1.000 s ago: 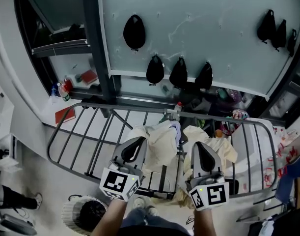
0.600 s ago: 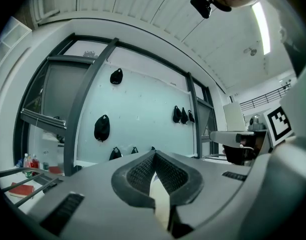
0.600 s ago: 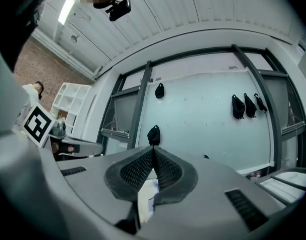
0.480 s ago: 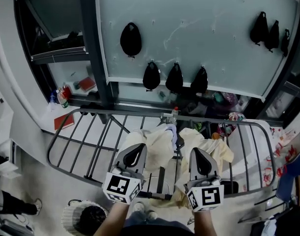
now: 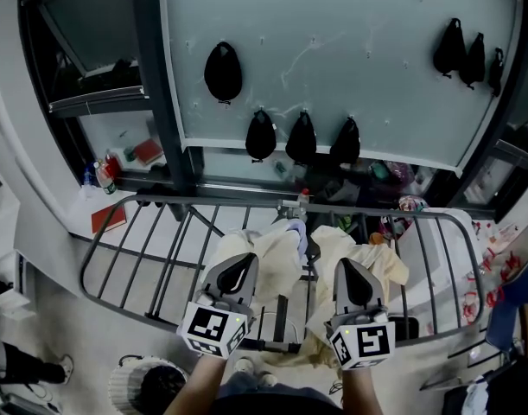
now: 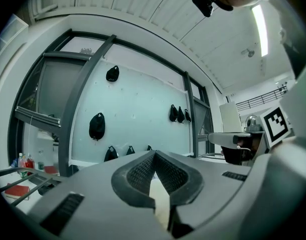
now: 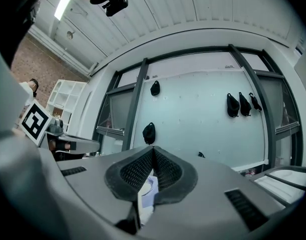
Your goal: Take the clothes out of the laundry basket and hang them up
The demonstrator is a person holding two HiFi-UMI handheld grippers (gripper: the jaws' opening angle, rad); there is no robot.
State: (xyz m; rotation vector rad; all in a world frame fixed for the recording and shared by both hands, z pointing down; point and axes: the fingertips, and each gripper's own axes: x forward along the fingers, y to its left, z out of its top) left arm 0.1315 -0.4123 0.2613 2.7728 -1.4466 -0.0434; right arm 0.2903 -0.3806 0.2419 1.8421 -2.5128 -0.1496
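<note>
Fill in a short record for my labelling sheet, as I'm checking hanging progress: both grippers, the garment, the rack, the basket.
left gripper: shut on the cream garment
right gripper: shut on the same garment
cream garment: spread over the middle of the drying rack, between both grippers
drying rack: dark metal, left bars bare
laundry basket: on the floor, lower left

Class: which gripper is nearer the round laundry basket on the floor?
Left. The left gripper is just above and right of the laundry basket; the right gripper is farther right.
</note>
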